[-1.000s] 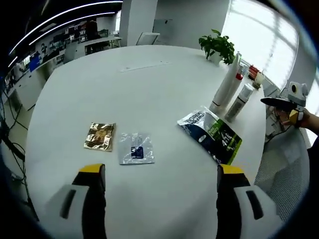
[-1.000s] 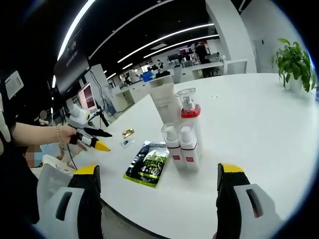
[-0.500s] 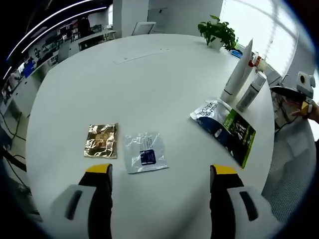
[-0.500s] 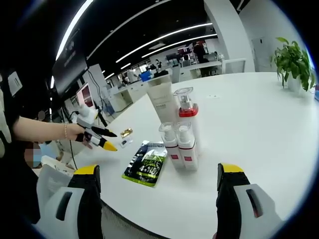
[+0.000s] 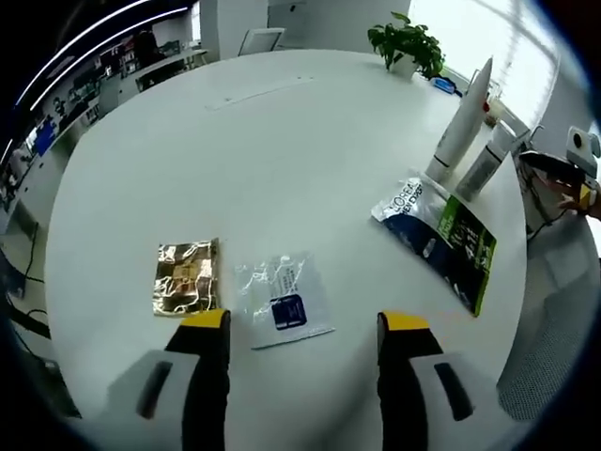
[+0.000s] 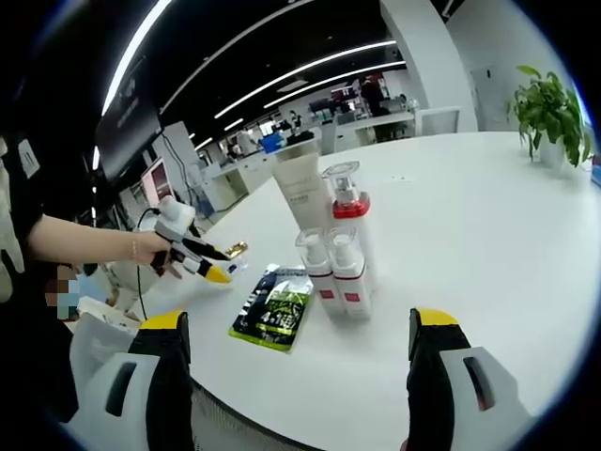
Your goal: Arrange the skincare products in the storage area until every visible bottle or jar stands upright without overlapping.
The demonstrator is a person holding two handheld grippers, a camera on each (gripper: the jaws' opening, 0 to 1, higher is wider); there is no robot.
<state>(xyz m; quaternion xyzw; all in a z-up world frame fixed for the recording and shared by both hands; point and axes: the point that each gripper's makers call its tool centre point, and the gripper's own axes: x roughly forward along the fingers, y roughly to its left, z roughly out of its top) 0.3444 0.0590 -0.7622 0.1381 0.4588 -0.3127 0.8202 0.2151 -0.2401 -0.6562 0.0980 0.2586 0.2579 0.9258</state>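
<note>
Upright bottles point(image 6: 336, 246) stood clustered at table point(image 5: 282, 141) centre, 12 o'clock of my right gripper point(image 6: 296, 371); rigid, top-heavy. Dark-green pouch point(image 5: 441, 237) lay at 2 o'clock of left gripper point(image 5: 300, 329); clear sachet point(image 5: 282, 299) at 12: limp, slippery, edge-pinch. Both jaws gaped, empty.

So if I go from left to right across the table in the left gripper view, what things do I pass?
Gold foil sachet → clear sachet with a blue label → dark blue and green pouch → the white bottles standing near the table's edge.
</note>
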